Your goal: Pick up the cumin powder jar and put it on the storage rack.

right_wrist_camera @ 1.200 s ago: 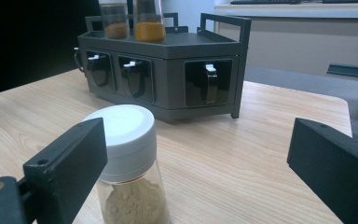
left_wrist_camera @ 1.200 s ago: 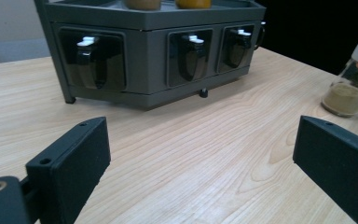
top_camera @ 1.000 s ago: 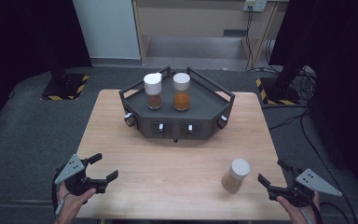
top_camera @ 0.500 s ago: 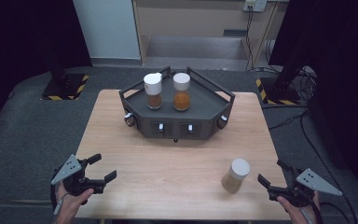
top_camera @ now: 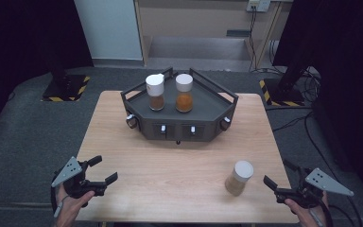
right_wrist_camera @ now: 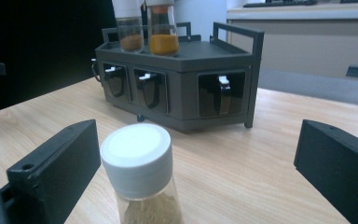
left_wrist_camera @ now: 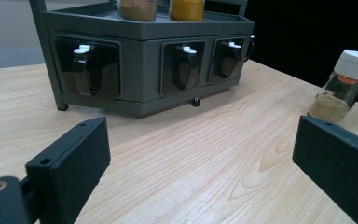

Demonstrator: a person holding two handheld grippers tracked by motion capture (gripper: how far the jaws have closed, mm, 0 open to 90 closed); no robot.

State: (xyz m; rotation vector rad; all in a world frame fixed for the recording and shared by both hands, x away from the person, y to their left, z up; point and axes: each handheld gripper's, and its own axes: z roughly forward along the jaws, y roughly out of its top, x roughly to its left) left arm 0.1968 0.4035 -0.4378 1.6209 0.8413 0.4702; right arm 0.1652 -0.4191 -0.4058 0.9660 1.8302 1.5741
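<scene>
A dark grey spice rack stands at the back of the wooden table. Two white-lidded jars stand on top of it, one of brown powder and one of orange powder. A third jar of tan powder stands upright near the front right. My right gripper hovers just right of it, open, and its jaws have just been opening. In the right gripper view the jar stands untouched ahead of them. My left gripper is open at the front left, with nothing between its jaws.
The rack's front has three dark windowed drawers with white tabs. In the left gripper view the tan jar stands far off at the right. Bare wood lies between the rack and the grippers. Dark stands and cables are on the floor around the table.
</scene>
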